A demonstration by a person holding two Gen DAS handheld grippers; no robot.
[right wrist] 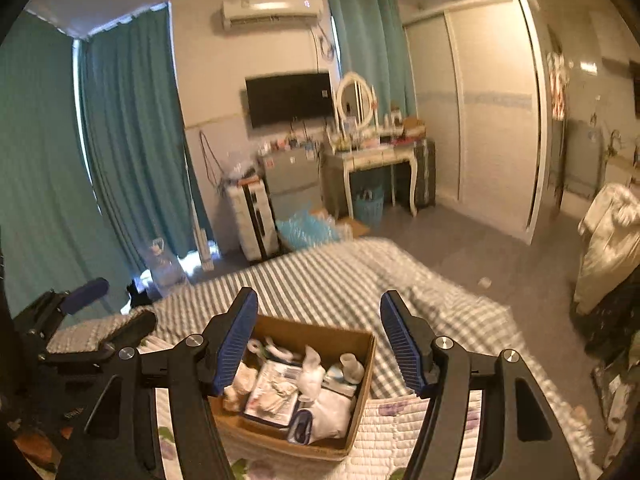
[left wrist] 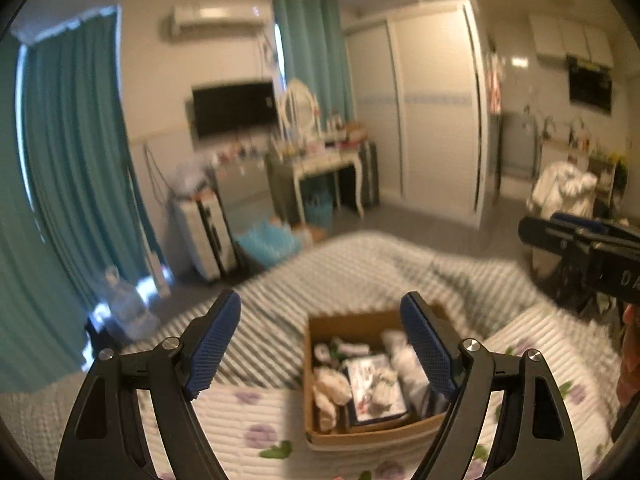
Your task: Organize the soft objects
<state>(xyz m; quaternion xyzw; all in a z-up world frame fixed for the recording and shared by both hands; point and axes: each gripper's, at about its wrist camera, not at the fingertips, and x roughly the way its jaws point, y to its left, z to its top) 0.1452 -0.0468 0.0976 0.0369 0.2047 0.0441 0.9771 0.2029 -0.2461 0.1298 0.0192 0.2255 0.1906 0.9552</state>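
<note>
Hovering above the bed [right wrist: 328, 276], both grippers, left [left wrist: 320, 344] and right [right wrist: 318, 340], hold their jaws spread and empty over the box [right wrist: 362, 380] at lower centre.

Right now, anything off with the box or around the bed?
Cardboard box sits upright on the bed, its soft items piled loosely inside, nothing spilled. One oddity: a small pale object lies alone on the floor beside the bed; too blurred to identify.
</note>
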